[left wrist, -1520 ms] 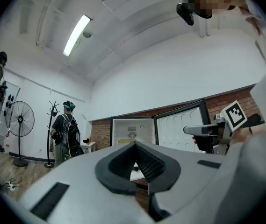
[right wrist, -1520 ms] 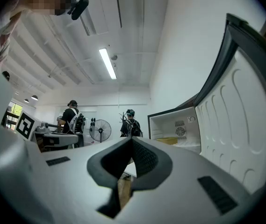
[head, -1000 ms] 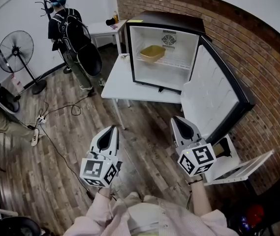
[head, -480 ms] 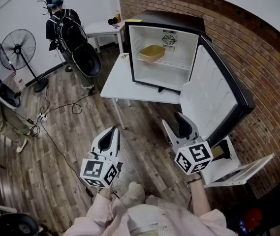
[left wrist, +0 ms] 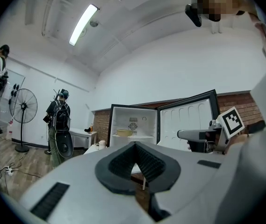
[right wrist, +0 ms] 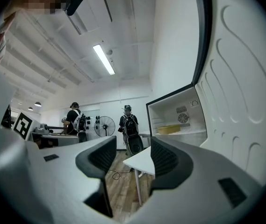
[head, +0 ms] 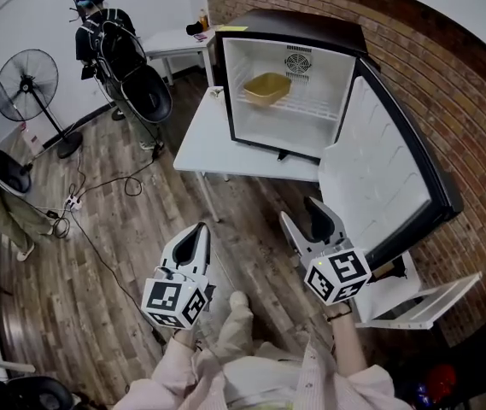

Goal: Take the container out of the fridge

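Container [head: 267, 88]: yellowish, shallow, resting on the wire shelf [head: 315, 109] inside the fridge [head: 298, 31], toward the shelf's left side. Nothing stands in front of it. The fridge stands on the white table [head: 213, 148], and its door [head: 388, 173] hangs wide open on your right.

Your right gripper [head: 301, 213]: jaws opening and already wide apart, with nothing between them. In the right gripper view only floor and the table's corner show through the gap. It hangs over the wooden floor [head: 131, 254], just beside the lower part of the door's inner face, well apart from the container.

Your left gripper [head: 198, 230]: jaws clenched together, pads meeting, empty. It also hangs over the floor, short of the table's near edge.

Between you and the fridge: the table's front edge.

Around: a standing fan [head: 22, 82] at far left, a person with a backpack [head: 104, 34] beside a dark chair [head: 147, 96], a cable [head: 97, 196] lying across the floor
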